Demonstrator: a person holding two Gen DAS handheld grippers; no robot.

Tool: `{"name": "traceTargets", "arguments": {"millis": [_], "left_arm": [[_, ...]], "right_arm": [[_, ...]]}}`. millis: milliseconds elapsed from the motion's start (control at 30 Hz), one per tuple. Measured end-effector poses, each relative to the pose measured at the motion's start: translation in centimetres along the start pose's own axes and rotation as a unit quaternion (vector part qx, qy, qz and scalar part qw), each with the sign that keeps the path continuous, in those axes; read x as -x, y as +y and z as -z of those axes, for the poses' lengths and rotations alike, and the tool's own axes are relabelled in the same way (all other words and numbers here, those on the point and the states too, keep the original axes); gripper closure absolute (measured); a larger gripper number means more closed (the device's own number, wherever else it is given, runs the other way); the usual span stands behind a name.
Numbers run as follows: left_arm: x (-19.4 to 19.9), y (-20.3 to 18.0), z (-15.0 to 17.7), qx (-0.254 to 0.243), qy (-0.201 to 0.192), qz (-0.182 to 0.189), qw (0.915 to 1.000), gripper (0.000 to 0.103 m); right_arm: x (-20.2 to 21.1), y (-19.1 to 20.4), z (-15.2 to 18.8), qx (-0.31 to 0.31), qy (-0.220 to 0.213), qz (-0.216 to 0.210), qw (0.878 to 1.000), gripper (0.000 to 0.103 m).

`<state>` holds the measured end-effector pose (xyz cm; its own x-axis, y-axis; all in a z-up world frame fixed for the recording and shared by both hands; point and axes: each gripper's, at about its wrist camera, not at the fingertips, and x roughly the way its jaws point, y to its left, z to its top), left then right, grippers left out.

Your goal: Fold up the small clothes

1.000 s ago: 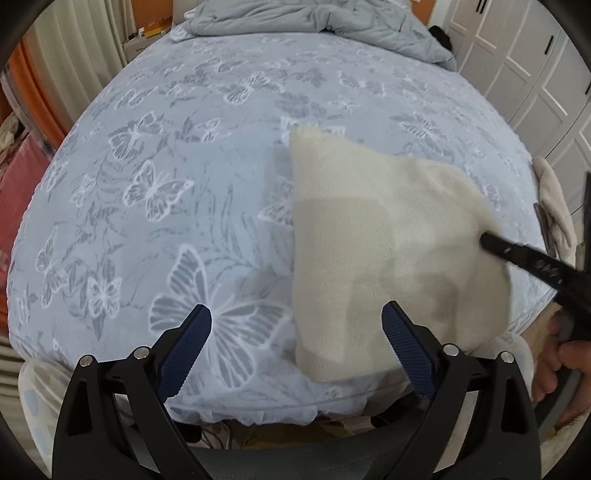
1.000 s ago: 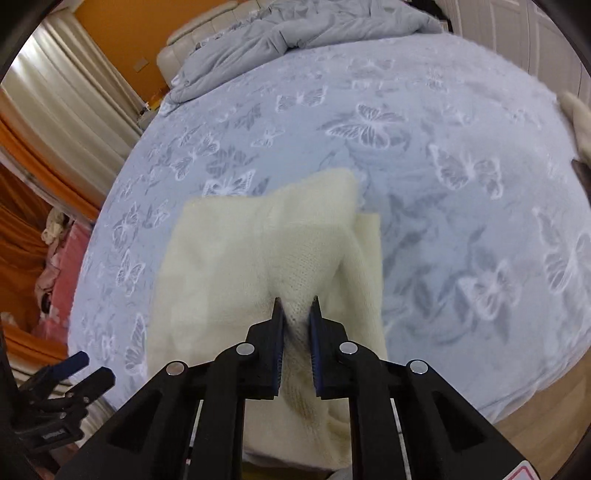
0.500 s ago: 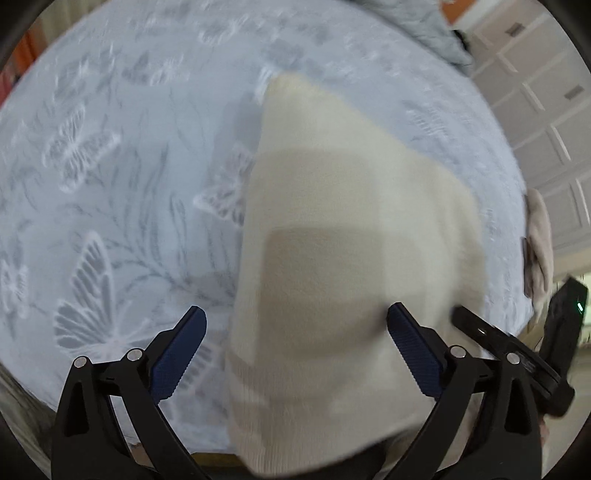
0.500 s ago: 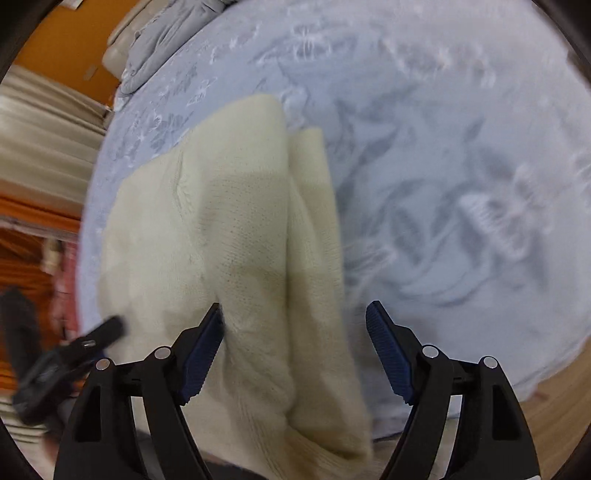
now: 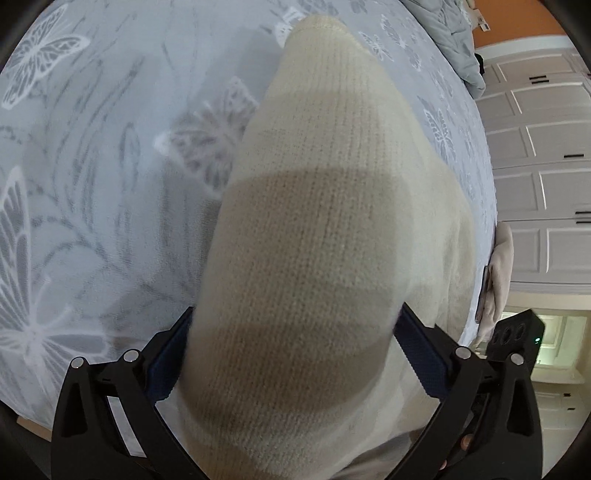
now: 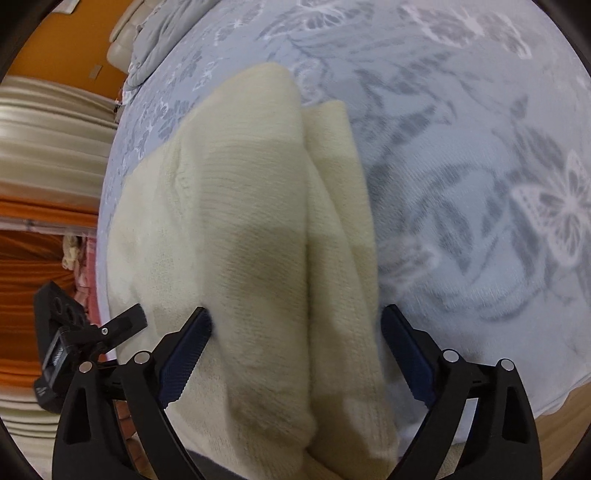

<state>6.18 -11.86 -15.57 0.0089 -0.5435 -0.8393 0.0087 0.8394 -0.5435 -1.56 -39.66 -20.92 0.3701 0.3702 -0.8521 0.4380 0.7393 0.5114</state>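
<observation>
A cream knitted garment [image 5: 314, 240] lies folded on the bed near its front edge, and it also fills the middle of the right wrist view [image 6: 258, 240]. My left gripper [image 5: 295, 339] is open, with the garment's near left part lying between its wide-spread fingers. My right gripper [image 6: 295, 343] is open too, straddling the garment's near right part, where a folded layer [image 6: 340, 206] lies beside the main body. The left gripper shows at the left of the right wrist view [image 6: 110, 328].
The bed has a blue-grey butterfly-print cover [image 5: 92, 184]. A grey duvet [image 6: 159, 33] is bunched at the far end. White wardrobe doors [image 5: 546, 166] stand to the right; curtains [image 6: 48, 140] to the left. A beige cloth [image 5: 498, 273] lies at the bed's right edge.
My right gripper was shut on the garment, then let go and opened. Both grippers have moved forward and down, so the garment now lies between their open fingers.
</observation>
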Motion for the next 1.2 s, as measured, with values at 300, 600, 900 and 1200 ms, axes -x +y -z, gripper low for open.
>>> {"name": "traceTargets", "arguments": {"millis": [300,600,900,1200], "left_arm": [[3.7,-5.9,2.5,-0.152,-0.1,-0.158,0.9705,0.005],[5.2,-9.0,4.4,-0.218,-0.122,-0.199,0.9477,0.005],[5.0,-8.3,4.4,-0.209,-0.119,-0.217,0.9462,0.005],[2.6,-4.0,2.1,-0.099,-0.041,-0.121,0.9869,0.005]], "right_arm": [[3.7,3.5,1.6,0.075,-0.131,0.084,0.985,0.021],[4.5,4.8,1.5,0.105,-0.116,0.071,0.985,0.086],[2.7,2.1,0.1,0.083,-0.059,0.087,0.991,0.074],[2.8,-0.5,-0.5,0.008,-0.023,0.025,0.999,0.034]]}}
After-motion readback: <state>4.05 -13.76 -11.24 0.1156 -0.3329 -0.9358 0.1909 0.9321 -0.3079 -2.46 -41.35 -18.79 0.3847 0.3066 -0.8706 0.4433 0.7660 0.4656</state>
